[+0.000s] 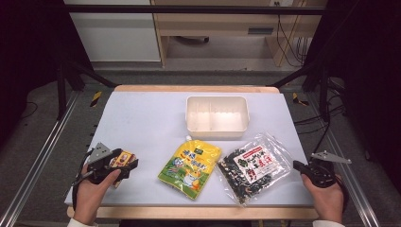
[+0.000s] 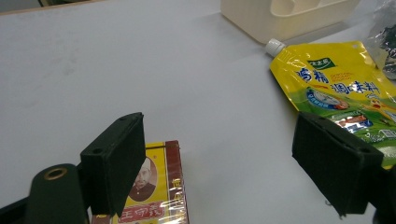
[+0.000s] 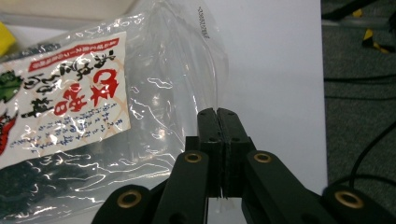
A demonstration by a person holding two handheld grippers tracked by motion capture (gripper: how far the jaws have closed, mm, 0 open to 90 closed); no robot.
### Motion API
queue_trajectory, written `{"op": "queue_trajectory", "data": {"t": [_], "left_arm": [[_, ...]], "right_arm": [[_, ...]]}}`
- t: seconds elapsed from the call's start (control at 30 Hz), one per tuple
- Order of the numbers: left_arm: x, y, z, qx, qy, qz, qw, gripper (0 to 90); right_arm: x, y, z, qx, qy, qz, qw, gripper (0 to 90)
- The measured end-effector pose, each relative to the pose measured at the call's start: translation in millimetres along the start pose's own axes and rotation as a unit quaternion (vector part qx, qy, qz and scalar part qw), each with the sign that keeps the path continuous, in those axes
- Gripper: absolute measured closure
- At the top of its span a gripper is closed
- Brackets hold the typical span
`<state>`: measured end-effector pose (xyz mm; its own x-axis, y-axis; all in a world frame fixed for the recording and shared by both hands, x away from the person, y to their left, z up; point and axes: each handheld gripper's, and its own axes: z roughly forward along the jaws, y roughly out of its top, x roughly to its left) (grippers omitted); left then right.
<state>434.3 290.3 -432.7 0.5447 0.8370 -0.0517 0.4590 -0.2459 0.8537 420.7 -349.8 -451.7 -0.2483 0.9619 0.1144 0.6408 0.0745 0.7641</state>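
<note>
Tools rest at the near corners of the white counter (image 1: 142,118), one in each hand. The left tool (image 1: 124,166) has its jaws spread wide, nothing between the pads; a small yellow-and-red packet (image 2: 154,186) lies flat just beside its left jaw, partly hidden behind it. The right tool (image 3: 218,122) is at the near right edge with its jaws pressed together; whether they pinch the clear edge of the bag is hard to tell. That clear bag of dark dried food (image 1: 253,168), with a white and red label, lies flat on the near right of the counter, just left of the right tool. A yellow spouted pouch (image 1: 191,168) lies near the middle, beside the bag. A cream two-part tray (image 1: 217,130) stands farther back, just beyond the pouch's cap.
</note>
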Motion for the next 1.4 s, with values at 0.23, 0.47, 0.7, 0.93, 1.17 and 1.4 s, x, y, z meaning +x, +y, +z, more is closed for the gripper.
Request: {"op": "queue_trajectory", "data": {"t": [0.23,0.47,0.7,0.93,1.17,1.4], "left_arm": [[-3.1,1.8,0.1,0.005,0.0,0.008,1.0,17.4],[-12.7,16.8,6.7,0.022,-0.024,0.031,0.999,18.4],[-27.7,51.4,12.6,0.039,-0.044,0.089,0.9943,18.0],[-45.0,90.9,21.4,0.054,-0.061,0.145,0.9861,17.4],[-61.0,125.4,25.5,0.061,-0.073,0.177,0.9795,17.3],[-82.6,141.0,22.9,0.056,-0.097,0.204,0.9725,20.0]], "right_arm": [[12.6,38.2,-23.1,-0.021,0.006,-0.054,0.9983,89.8],[19.7,83.1,-51.4,-0.039,0.014,-0.102,0.9939,89.8],[40.6,126.3,-66.5,-0.036,0.034,-0.164,0.9852,89.7],[63.0,157.4,-72.1,-0.019,0.062,-0.214,0.9747,89.8],[83.7,179.1,-75.9,-0.005,0.088,-0.257,0.9625,89.8],[104.6,184.8,-82.3,-0.012,0.097,-0.285,0.9535,89.8]]}}
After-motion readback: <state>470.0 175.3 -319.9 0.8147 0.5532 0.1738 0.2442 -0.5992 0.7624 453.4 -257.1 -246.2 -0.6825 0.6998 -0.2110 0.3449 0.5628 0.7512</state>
